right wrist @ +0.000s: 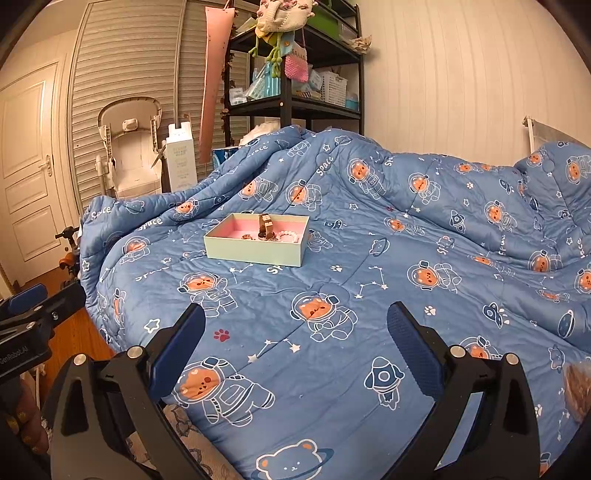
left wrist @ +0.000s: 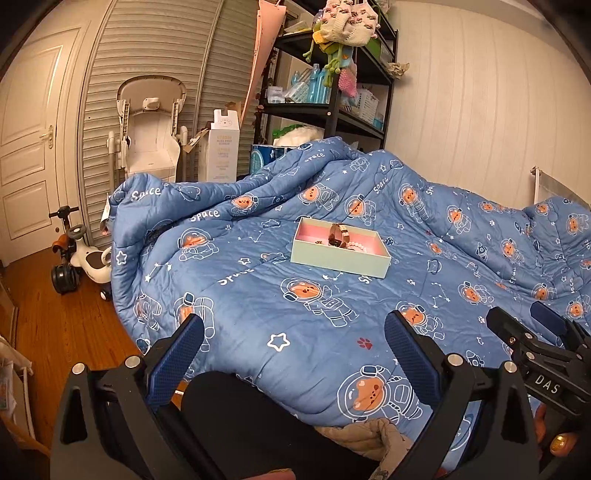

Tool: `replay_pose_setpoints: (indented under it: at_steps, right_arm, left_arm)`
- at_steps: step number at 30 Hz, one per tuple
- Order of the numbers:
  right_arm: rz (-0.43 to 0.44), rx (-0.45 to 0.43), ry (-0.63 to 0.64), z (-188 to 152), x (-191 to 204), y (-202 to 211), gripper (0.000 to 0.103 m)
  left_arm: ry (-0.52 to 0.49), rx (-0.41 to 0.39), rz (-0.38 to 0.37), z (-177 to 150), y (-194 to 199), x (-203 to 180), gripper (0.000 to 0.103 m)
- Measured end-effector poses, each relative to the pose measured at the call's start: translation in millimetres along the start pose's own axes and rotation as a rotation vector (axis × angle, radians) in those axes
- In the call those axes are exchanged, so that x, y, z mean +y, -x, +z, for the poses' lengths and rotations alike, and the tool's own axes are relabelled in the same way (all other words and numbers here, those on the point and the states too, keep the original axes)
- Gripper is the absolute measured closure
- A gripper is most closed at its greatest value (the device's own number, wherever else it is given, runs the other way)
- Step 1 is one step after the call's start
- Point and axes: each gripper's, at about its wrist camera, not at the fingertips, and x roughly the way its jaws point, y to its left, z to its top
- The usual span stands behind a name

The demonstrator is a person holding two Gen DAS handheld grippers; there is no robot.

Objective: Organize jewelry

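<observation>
Pale green box (left wrist: 340,254) with pink lining, centre of frame on a blue space-print quilt (left wrist: 258,325), holding a brown watch (left wrist: 338,236) and pearl bracelet (left wrist: 360,246). Left gripper (left wrist: 293,341) and right gripper (right wrist: 295,332) at lower frame, jaws spread apart, clasping nothing, well short of the box.

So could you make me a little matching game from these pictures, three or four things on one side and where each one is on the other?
Things:
1. jewelry box
2. pearl bracelet
3. ride-on toy
4. crocheted bag

Places:
A. hanging at the top of the black shelf
B. on the wooden floor beside the bed
C. on the blue quilt
D. inside the pink-lined box

Pairs: 1-C, 2-D, 3-B, 4-A
</observation>
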Motion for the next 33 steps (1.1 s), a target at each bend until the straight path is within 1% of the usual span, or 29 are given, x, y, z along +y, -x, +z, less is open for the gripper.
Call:
replay_pose_setpoints:
  at_steps: [33]
  right_arm:
    - [0.004,-0.005,0.007,2.6,0.7,-1.2,0.006]
  left_arm:
    - [-0.004,-0.004,0.002,1.2,-0.1,0.9,0.007]
